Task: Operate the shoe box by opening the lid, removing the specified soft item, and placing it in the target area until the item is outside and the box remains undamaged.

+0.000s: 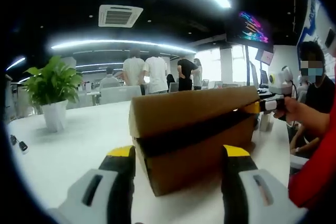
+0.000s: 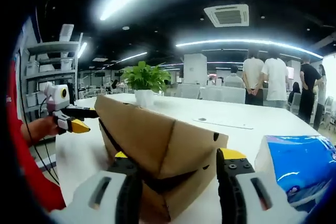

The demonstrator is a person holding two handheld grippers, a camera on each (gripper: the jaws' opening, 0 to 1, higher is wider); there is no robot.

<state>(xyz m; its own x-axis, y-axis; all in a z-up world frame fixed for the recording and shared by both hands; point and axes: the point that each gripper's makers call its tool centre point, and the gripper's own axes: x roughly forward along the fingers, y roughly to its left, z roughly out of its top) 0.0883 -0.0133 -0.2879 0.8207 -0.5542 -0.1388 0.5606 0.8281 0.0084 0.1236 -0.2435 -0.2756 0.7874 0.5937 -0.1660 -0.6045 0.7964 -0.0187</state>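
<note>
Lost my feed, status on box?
Both hand-held grippers open, flanking the shoe box. Lid partly raised. Blue package beside it.

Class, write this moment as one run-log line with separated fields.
stage: lid opening | shoe box: lid partly raised, on white table | left claw: open, at box end | right claw: open, at other end

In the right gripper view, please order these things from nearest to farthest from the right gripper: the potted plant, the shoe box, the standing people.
1. Shoe box: between the right gripper jaws.
2. Potted plant: on the table behind the box.
3. Standing people: far back, right.
</note>
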